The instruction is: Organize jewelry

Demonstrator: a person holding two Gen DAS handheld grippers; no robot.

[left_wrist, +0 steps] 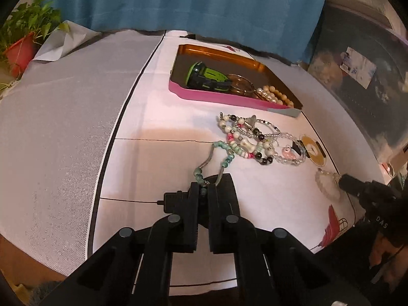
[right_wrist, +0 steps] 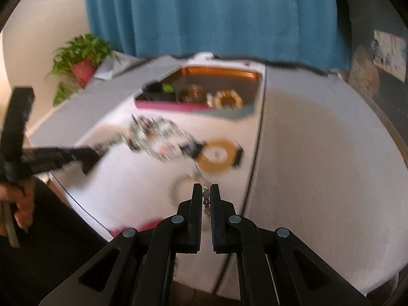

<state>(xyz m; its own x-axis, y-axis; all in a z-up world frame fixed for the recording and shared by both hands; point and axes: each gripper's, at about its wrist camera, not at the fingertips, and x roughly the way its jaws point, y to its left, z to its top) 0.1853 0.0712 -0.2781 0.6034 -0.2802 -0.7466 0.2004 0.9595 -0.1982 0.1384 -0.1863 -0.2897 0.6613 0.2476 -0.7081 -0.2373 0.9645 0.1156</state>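
Low in the left wrist view, my left gripper [left_wrist: 203,187] is shut on a turquoise bead bracelet [left_wrist: 225,159] that trails away over the white cloth. Beyond it lies a tangled pile of bead bracelets [left_wrist: 255,137] next to a gold disc [left_wrist: 312,150]. A pink tray [left_wrist: 216,98] farther back holds a green and black watch [left_wrist: 206,76], a ring and pale bead bracelets [left_wrist: 272,94]. My right gripper [right_wrist: 206,191] is shut on a clear bead bracelet [right_wrist: 206,200]; it also shows as the right gripper [left_wrist: 343,180] with the clear bracelet [left_wrist: 327,185]. The right wrist view is blurred.
A grey textured cloth [left_wrist: 63,127] covers the left of the table. A potted plant [left_wrist: 23,40] stands at the far left corner and a blue curtain [left_wrist: 191,0] hangs behind. A person's hand [right_wrist: 20,204] grips the left tool. Dark boxes [left_wrist: 357,76] stand on the right.
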